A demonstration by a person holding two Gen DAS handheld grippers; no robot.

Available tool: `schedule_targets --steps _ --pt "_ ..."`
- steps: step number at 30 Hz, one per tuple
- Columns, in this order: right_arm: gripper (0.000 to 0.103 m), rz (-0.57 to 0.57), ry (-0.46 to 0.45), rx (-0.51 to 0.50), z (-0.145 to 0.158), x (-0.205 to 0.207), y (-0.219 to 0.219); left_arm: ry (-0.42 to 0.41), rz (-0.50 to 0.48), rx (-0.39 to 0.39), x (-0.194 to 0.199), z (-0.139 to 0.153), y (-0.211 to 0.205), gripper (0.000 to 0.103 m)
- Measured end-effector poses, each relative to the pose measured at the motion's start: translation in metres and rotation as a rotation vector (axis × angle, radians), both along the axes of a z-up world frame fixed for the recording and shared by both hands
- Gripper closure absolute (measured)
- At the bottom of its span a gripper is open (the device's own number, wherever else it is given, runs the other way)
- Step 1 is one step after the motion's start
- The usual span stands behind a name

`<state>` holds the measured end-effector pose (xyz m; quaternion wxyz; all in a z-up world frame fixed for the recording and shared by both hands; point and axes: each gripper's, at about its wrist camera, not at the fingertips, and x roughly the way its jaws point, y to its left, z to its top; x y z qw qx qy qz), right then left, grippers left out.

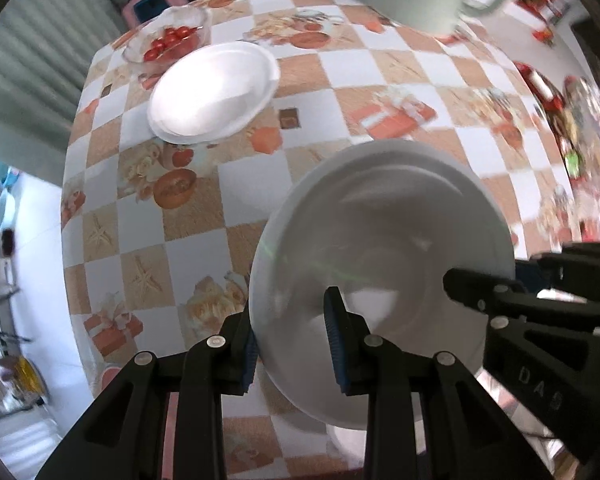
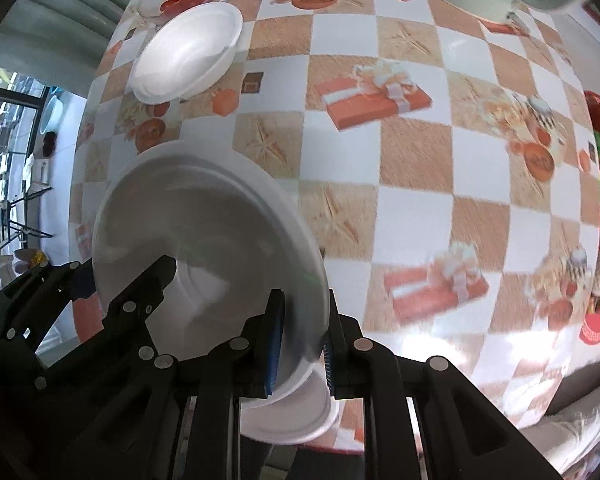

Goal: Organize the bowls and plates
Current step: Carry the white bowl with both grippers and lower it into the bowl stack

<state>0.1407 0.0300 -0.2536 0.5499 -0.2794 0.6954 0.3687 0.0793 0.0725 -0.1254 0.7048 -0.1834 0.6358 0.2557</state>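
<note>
Left wrist view: both grippers' fingers [image 1: 334, 332] pinch opposite rims of a lifted white bowl [image 1: 380, 216], with white plate [image 1: 214, 90] toward the surface's [image 1: 380, 72] far-left corner.

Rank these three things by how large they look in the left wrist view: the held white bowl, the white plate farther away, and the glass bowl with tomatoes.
1. Held white bowl, largest, though it is nearest the camera, so its true size is unsure.
2. White plate.
3. Glass bowl with tomatoes, smallest, and also farthest away.
</note>
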Motion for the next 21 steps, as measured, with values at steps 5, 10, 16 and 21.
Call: schedule_targets --steps 5,10,16,21 --pt "0.084 -0.021 -0.005 -0.021 0.009 -0.007 -0.025 0.011 -0.118 0.006 -0.01 0.006 -0.03 0.07" --pt "0.084 -0.054 0.001 -0.055 0.009 -0.018 -0.05 0.023 -0.188 -0.029 -0.019 0.002 -0.051 0.07" --pt "0.084 -0.075 0.032 -0.084 0.002 -0.035 -0.073 0.042 -0.236 -0.067 -0.028 -0.005 -0.065 0.07" --pt "0.084 -0.086 0.04 -0.102 -0.002 -0.045 -0.081 0.055 -0.255 -0.087 -0.034 -0.012 -0.073 0.07"
